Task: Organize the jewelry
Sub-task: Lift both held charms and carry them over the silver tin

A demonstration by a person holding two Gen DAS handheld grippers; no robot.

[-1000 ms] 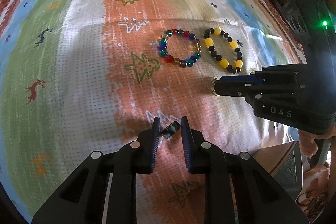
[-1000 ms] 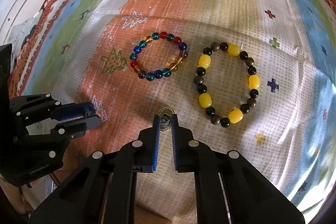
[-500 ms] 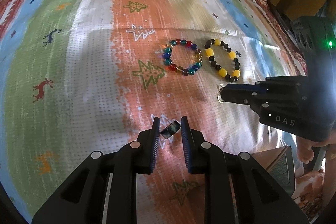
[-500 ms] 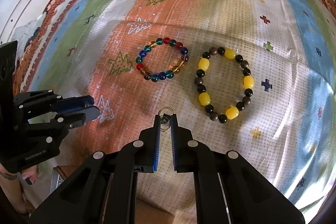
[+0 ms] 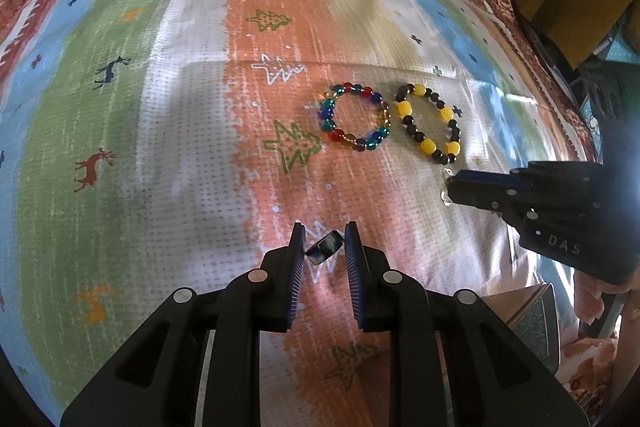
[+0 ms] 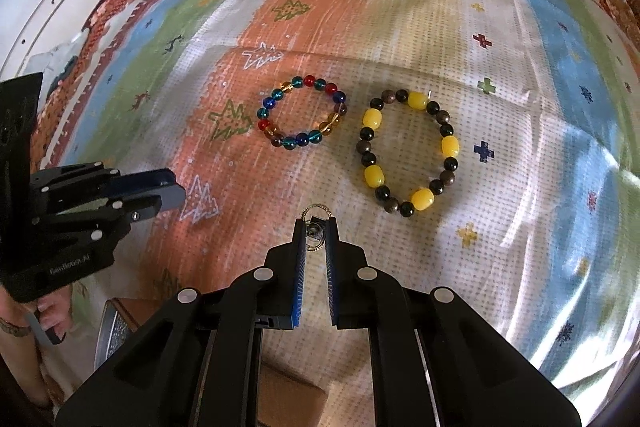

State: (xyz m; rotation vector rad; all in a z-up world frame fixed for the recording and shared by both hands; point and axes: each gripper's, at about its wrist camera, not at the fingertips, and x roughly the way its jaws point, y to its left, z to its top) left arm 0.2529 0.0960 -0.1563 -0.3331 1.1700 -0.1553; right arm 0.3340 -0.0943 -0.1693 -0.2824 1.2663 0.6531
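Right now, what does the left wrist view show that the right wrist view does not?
Only the left wrist view shows the small dark ring pinched between the left gripper fingers. Only the right wrist view shows clearly the gold hoop earring held in the right gripper. Both show the multicolour bead bracelet and the yellow-and-black bracelet lying side by side on the patterned cloth.

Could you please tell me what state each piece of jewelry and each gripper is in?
Multicolored bracelet: flat on the cloth, untouched.
Yellow-and-dark bracelet: flat on the cloth, untouched.
Left gripper: shut on a small dark ring.
Right gripper: shut on a thin gold ring.
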